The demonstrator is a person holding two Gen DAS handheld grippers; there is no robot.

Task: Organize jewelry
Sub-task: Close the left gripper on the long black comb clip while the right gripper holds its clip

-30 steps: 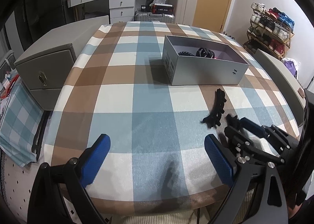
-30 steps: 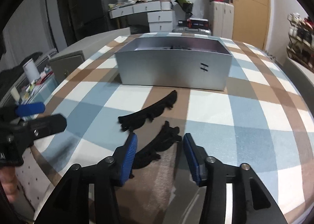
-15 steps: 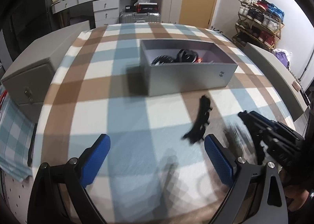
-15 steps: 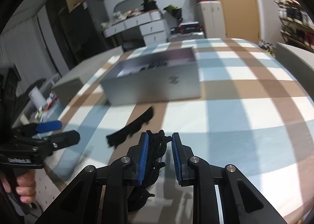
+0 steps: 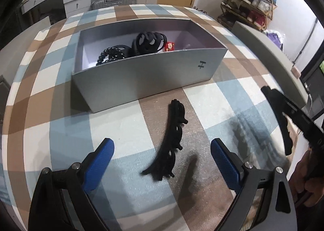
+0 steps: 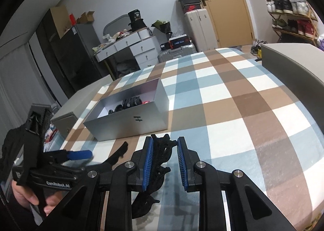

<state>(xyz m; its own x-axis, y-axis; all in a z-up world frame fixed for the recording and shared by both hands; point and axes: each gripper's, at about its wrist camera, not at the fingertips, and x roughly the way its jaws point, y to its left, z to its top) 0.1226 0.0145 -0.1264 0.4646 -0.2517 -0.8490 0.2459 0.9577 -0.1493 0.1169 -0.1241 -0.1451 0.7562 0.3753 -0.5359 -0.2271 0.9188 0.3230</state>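
Observation:
A grey open box stands on the checked tablecloth and holds black beads, a black hair piece and a small red item. A black hair clip lies on the cloth in front of the box, between the open fingers of my left gripper. My right gripper is shut on a second black hair clip and holds it above the table; the box lies ahead to its left. The right gripper also shows at the right edge of the left wrist view.
Grey cabinets flank the table: one at the right, one at the left. White drawers, suitcases, a door and shoe racks stand behind. The left gripper's handle and hand are low at the left.
My right gripper closed on one hair clip and lifted it off the cloth. My left gripper moved forward toward the box, so the other clip lies between its fingers.

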